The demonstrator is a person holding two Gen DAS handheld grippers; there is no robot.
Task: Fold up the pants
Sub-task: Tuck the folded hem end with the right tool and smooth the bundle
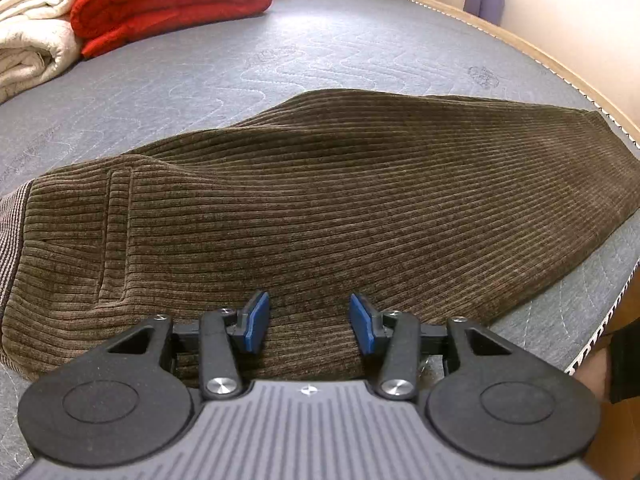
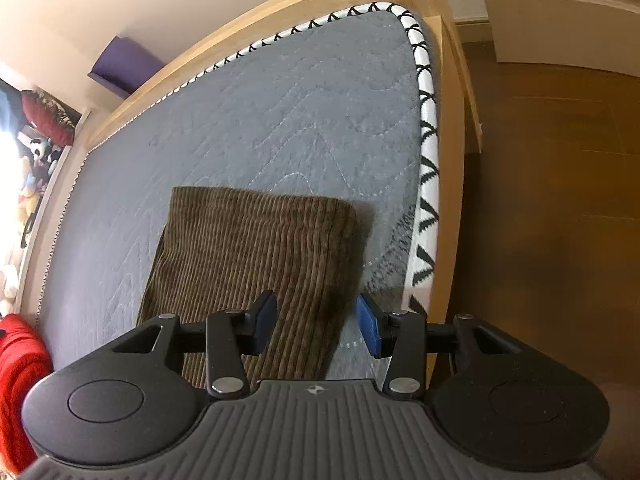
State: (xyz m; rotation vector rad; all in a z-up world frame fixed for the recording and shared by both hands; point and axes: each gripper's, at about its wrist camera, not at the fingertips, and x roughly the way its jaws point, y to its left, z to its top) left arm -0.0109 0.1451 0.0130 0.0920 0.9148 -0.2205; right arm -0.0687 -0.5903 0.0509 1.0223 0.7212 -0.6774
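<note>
Brown corduroy pants [image 1: 320,208] lie flat across the grey mattress [image 1: 320,52], with the striped waistband [image 1: 12,232] at the left and the legs running off to the right. My left gripper [image 1: 308,322] hovers over the near edge of the pants, its blue pads apart with only fabric showing below them. In the right wrist view the hem end of the pants [image 2: 256,248] lies near the mattress corner. My right gripper [image 2: 316,320] stands open over the right edge of that leg; nothing is clamped between its pads.
A folded red quilt [image 1: 168,4] and a white blanket [image 1: 28,40] are piled at the far left of the bed. The wooden bed frame [image 2: 448,200] and the trimmed mattress edge [image 2: 428,168] run close to the hem, with wooden floor [image 2: 552,200] beyond. A person's dark clothing [image 1: 620,360] is at the right.
</note>
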